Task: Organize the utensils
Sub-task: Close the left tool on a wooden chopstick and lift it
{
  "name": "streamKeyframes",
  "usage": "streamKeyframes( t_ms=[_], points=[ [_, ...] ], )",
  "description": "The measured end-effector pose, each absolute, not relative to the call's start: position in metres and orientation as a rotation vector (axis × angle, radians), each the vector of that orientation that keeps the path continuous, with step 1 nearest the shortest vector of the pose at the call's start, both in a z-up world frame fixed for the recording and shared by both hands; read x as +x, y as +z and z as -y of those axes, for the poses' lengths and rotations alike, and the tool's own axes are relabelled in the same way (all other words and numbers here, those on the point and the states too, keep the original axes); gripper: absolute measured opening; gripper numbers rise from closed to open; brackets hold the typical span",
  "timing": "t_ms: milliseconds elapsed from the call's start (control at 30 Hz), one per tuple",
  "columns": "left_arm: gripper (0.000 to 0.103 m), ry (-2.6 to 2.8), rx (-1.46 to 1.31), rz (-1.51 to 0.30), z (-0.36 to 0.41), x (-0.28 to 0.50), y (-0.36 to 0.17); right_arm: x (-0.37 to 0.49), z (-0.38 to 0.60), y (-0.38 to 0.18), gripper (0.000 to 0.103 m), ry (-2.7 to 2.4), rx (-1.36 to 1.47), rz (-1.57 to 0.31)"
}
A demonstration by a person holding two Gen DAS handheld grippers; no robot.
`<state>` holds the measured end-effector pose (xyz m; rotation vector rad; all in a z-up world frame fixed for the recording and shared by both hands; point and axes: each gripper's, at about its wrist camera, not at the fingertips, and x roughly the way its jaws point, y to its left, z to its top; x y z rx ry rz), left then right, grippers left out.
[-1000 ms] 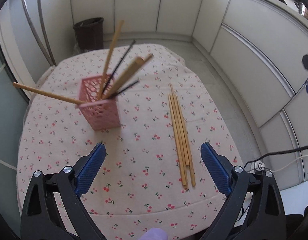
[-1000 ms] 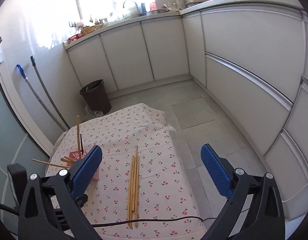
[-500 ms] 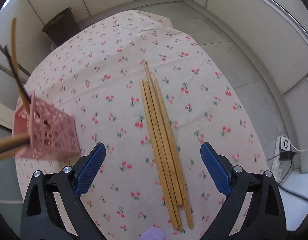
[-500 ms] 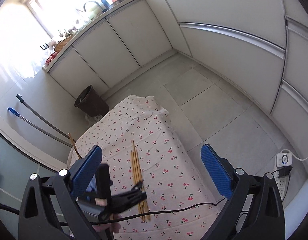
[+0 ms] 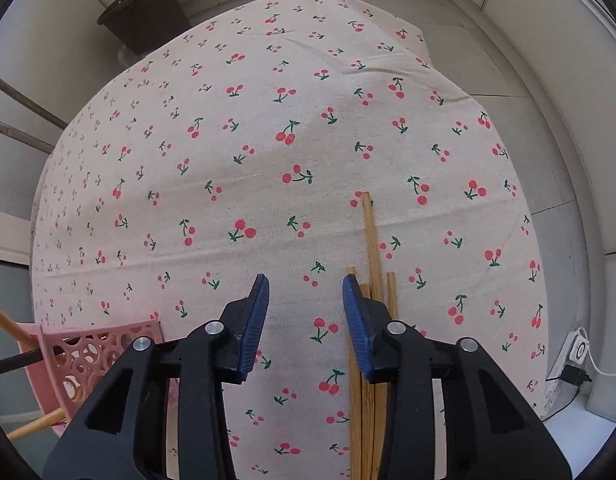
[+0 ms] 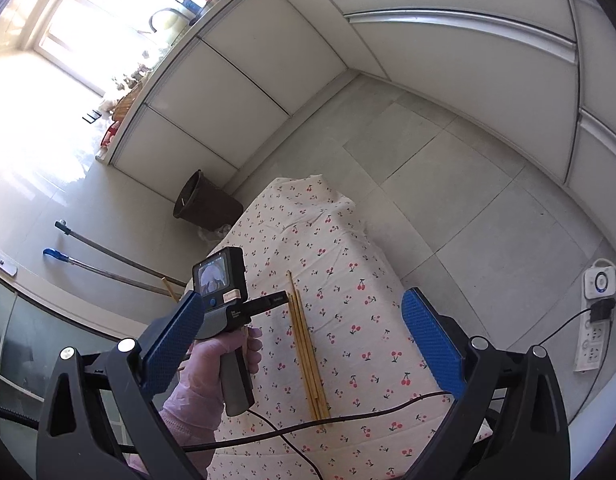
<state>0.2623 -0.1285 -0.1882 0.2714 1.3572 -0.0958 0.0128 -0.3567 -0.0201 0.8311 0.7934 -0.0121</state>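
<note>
We see bright daylight, window (image 6: 73, 28) glare blown out far left, heavy fisheye bending, dark vignetted corners, sharp focus.

Long bamboo chopsticks lying on the cherry-print cloth (image 5: 371, 240): four
Pink perforated plastic holders (image 5: 95, 356): one
Dark round waste bins (image 6: 205, 206): one
White power strips (image 6: 598, 320): one

Bare wooden chopsticks (image 5: 371, 240) lie bundled lengthwise on the cloth; a pink perforated holder (image 5: 91, 360) stands left with sticks.
</note>
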Motion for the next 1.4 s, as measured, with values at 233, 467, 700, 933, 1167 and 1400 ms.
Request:
streamKeyframes(
  t_ms=[233, 467, 700, 933, 1167, 1400],
  points=[
    [0.036, -0.113, 0.218, -1.353, 0.123, 0.261, -0.185, 0.016, 0.353, -0.021, 0.096, -0.017, 0.813, -0.807],
    [0.035, -0.115, 0.257, -1.363, 0.13, 0.249, -0.184, 0.017, 0.355, -0.026, 0.096, -0.005, 0.837, -0.825],
    [0.015, -0.206, 0.257, -1.409, 0.14, 0.243, -0.192, 0.016, 0.361, -0.026, 0.096, -0.018, 0.871, -0.824],
    [0.004, -0.286, 0.162, -1.443, 0.15, 0.236, -0.196, 0.023, 0.357, -0.034, 0.096, -0.006, 0.87, -0.859],
    [0.004, -0.285, 0.214, -1.264, 0.147, 0.185, -0.19, 0.039, 0.36, -0.052, 0.096, -0.057, 0.878, -0.897],
    [0.005, -0.332, 0.261, -1.011, 0.109, 0.084, -0.132, 0.083, 0.331, -0.086, 0.096, -0.045, 0.782, -0.99]
  ],
)
